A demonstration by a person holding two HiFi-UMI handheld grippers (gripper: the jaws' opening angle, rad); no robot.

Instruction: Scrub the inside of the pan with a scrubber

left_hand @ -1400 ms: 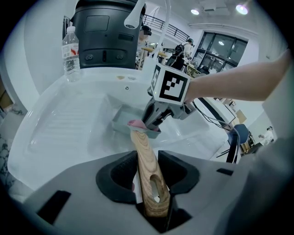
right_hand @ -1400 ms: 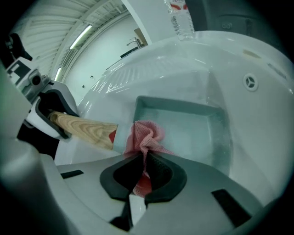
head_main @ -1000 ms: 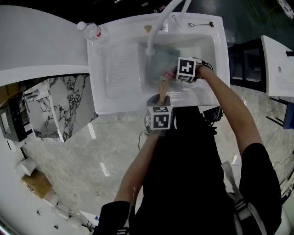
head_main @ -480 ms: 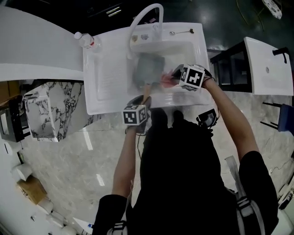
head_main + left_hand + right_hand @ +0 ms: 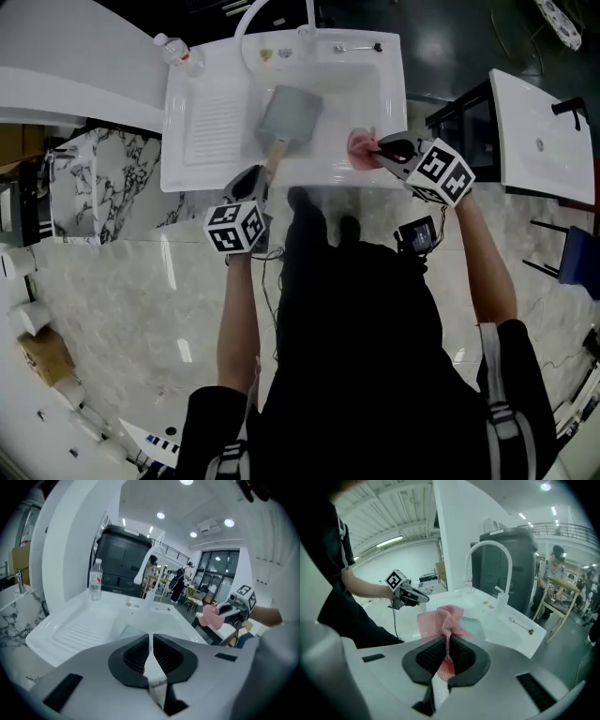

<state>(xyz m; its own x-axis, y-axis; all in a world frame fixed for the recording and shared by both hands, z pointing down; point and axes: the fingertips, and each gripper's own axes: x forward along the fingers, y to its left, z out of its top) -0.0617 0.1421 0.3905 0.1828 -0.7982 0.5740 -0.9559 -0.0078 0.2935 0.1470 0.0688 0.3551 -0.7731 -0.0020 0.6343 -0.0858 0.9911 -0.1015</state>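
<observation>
The grey square pan (image 5: 292, 113) lies in the white sink (image 5: 392, 98), its wooden handle (image 5: 274, 151) pointing toward the front edge. My left gripper (image 5: 251, 180) hovers at that edge just short of the handle. Its jaws are closing, nearly together, with nothing between them (image 5: 150, 638). My right gripper (image 5: 382, 150) sits over the sink's right front, shut on a pink mesh scrubber (image 5: 360, 150) that bunches up out of the jaws (image 5: 442, 619). The scrubber is clear of the pan (image 5: 476, 626).
A water bottle (image 5: 177, 52) stands at the sink's back left, beside the ribbed draining board (image 5: 212, 120). The curved faucet (image 5: 251, 17) and a spoon (image 5: 357, 47) are on the back rim. A marble counter (image 5: 98, 178) is left, a white table (image 5: 542, 131) right.
My left gripper let go of the pan handle, drew back to the sink's front edge and closed. My right gripper carried the scrubber off the pan to the right.
</observation>
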